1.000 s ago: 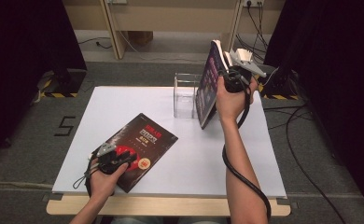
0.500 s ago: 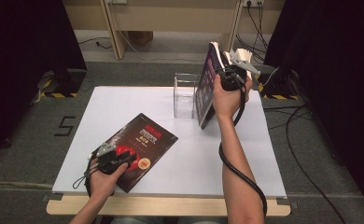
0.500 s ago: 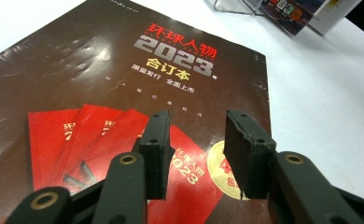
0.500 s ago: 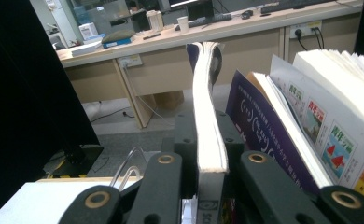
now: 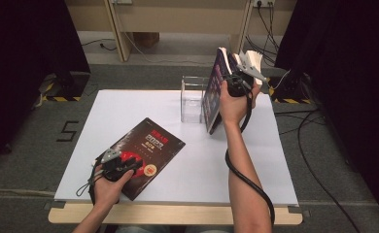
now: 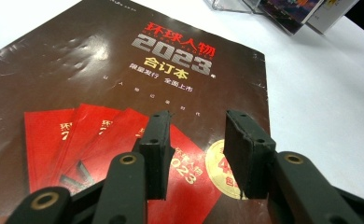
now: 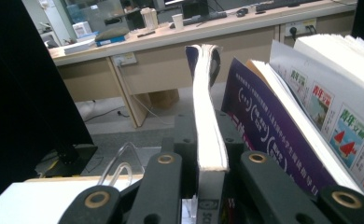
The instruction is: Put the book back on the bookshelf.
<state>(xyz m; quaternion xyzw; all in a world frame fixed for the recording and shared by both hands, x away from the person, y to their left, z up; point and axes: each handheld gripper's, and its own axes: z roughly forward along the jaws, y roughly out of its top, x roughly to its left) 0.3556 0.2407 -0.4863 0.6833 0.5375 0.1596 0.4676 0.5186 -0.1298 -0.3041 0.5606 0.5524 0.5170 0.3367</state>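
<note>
Bench point(image 5: 275, 160): flat white top, pale wood edge at the near side.
Dark mag point(image 5: 146, 155): glossy brown-black cover w/ red fan shapes, gold print, slightly dimpled; lies flat, near-left of bench.
Left gripper point(image 6: 196, 140): matte black fingers spread, nothing between; hovers over mag's near end.
Purple mag point(image 5: 212, 94): thin, floppy, held upright on edge beside clear box point(image 5: 193, 99), acrylic, square-walled.
Right gripper point(image 7: 210, 158): fingers pinching purple mag's cut page edge.

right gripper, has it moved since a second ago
Yes. The right gripper, shut on a magazine, has come down and left toward the clear box.
</note>
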